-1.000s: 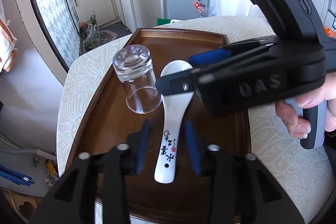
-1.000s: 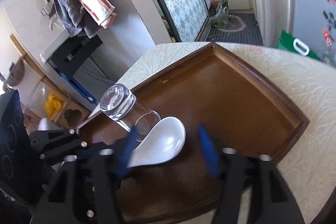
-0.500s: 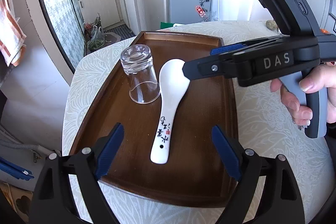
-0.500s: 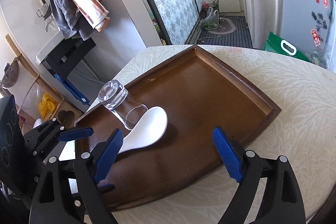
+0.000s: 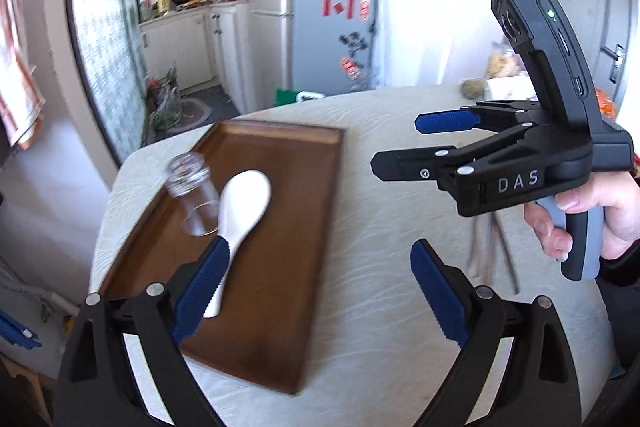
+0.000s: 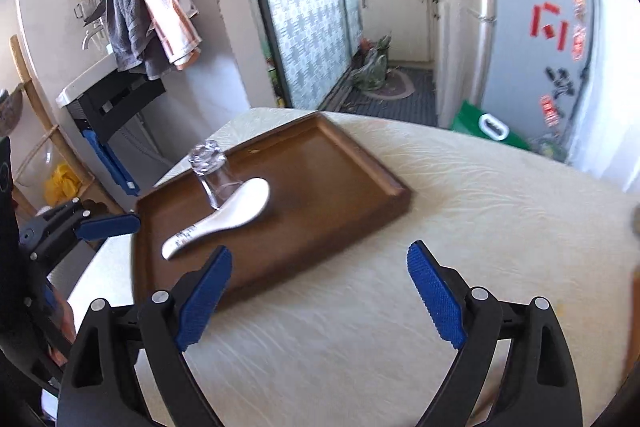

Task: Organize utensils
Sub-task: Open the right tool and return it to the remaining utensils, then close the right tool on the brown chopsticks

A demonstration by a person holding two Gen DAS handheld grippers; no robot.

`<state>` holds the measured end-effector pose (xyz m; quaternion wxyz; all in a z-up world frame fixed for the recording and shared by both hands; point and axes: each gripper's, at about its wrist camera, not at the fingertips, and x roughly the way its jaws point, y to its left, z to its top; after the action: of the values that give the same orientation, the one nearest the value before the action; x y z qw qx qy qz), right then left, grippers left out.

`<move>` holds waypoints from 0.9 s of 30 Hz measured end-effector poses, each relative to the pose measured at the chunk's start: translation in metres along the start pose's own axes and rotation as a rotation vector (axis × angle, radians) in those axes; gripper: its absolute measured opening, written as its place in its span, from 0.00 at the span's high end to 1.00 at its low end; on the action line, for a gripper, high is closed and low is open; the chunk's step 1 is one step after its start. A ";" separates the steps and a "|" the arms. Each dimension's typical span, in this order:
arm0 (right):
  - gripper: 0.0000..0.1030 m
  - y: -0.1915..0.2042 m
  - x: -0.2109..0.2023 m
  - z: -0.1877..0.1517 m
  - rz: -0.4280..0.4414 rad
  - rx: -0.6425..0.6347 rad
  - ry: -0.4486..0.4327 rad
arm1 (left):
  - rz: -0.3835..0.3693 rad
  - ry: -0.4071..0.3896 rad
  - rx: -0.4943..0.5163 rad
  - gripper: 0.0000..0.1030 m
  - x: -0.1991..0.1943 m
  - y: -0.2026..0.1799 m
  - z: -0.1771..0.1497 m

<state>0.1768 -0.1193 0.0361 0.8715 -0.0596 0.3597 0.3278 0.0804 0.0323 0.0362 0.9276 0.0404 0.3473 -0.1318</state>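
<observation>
Left wrist view: spoon (image 5: 240,211) and upturned glass (image 5: 194,199) are seen touching on the tray (image 5: 280,307); left gripper (image 5: 316,291) and right gripper (image 6: 320,291) are spread wide, jaws just opened further, nothing held

Both grippers are black plastic with ribbed blue pads and silver screws; the right gripper (image 5: 400,143) bears white "DAS" lettering, a green light and a grey-blue handle.

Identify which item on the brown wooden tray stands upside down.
The clear drinking glass, base up; the white ceramic spoon beside it lies flat on the tray.
</observation>
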 end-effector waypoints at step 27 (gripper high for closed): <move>0.12 -0.110 -0.081 -0.094 -0.129 0.103 -0.035 | -0.219 0.017 0.088 0.08 0.050 -0.088 -0.005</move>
<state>0.1466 -0.2796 0.0060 0.8989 -0.0323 0.3563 0.2530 0.0898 -0.0620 0.0011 0.9019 0.0439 0.3515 -0.2470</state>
